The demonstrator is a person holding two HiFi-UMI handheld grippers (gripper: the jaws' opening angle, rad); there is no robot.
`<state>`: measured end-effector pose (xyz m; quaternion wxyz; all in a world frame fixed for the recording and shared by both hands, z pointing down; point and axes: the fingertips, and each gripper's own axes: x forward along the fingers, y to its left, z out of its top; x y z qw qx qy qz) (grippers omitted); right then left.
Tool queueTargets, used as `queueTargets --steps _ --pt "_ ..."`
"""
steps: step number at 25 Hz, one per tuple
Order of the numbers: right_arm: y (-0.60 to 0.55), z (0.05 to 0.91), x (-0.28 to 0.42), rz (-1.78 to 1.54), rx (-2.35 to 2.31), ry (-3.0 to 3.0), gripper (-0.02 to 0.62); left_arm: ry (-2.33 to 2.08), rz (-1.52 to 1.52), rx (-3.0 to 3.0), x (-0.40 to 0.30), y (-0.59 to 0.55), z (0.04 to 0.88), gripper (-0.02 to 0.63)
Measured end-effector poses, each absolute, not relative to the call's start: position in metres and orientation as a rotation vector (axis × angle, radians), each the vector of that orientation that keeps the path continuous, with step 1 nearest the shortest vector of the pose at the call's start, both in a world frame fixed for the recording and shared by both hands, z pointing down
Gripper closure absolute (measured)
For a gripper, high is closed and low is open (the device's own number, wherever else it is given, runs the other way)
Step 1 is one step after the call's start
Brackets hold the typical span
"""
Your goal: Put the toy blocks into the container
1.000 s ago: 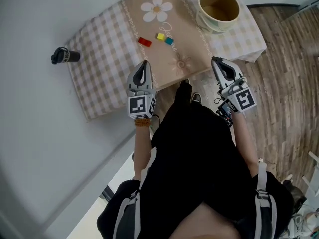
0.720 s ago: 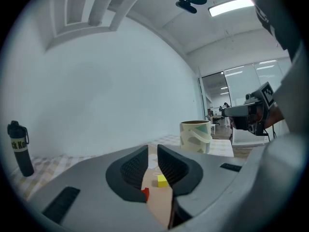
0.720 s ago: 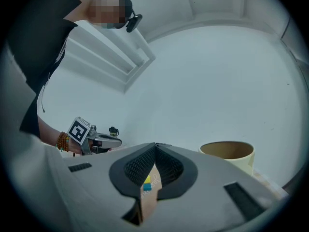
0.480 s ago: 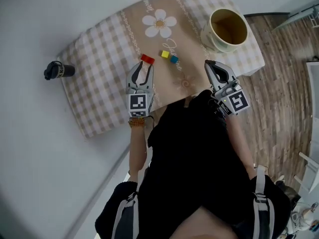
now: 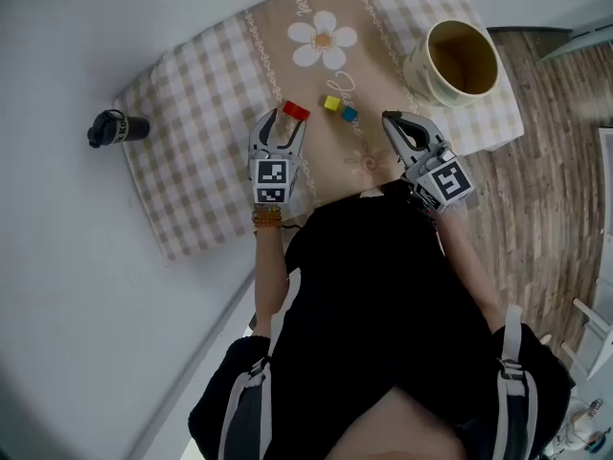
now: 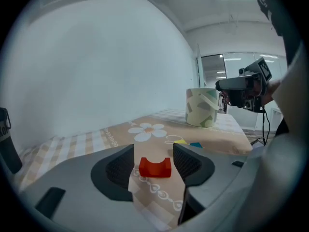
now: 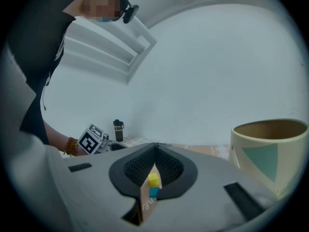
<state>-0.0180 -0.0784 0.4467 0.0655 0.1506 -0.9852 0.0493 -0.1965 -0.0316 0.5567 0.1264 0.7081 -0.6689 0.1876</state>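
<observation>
The left gripper [image 5: 280, 130] is reaching up the frame toward the red block [image 6: 155, 167], and its jaws have just been opening. They are now standing wide apart. In the left gripper view the block is lying on the checked cloth [image 5: 201, 113] at the jaw tips, with a black pad on either side of it. A sliver of cloth is showing at each end, so the pads are not pressing on it yet.

The block is a short arch piece sitting notch upward. Its long axis is running across the frame from one pad to the other, so a closing stroke would catch it end to end. From the head view it is sitting right at the fingertips, slightly toward the finger on the right of the pair. The approach probably needs a small correction that way, and perhaps a little further reach, before the squeeze.

The right gripper [image 5: 395, 123] is hanging at the lower right of the table with its jaws pressed together on nothing. The yellow block [image 5: 331, 103] and blue block [image 5: 349, 114] are touching each other, just up and left of its tip, and it is the nearer hand for those. The container [image 5: 426, 70] is standing at the upper right, well apart from the red block, and no block is visibly in it.
</observation>
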Motion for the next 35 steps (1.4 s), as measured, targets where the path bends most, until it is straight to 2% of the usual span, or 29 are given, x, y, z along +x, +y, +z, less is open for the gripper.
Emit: queueTargets --steps 10,20,32,33,35 --pt "-0.09 0.461 -0.032 0.181 0.424 -2.953 0.592 -1.782 0.636 2.053 -0.194 -0.05 0.598 0.295" --pt "-0.096 0.467 -0.037 0.195 0.419 -2.935 0.592 -1.736 0.688 2.071 -0.19 -0.05 0.606 0.312" --pt "-0.066 0.473 -0.05 0.113 0.174 -2.967 0.592 -1.585 0.204 2.456 -0.144 -0.039 0.493 0.318" --pt "-0.057 0.472 -0.053 0.103 0.103 -2.984 0.579 -1.549 0.149 2.499 -0.137 -0.037 0.48 0.318" --pt "-0.039 0.47 -0.058 0.115 -0.057 -3.002 0.435 -1.459 0.031 2.589 -0.123 -0.033 0.454 0.318"
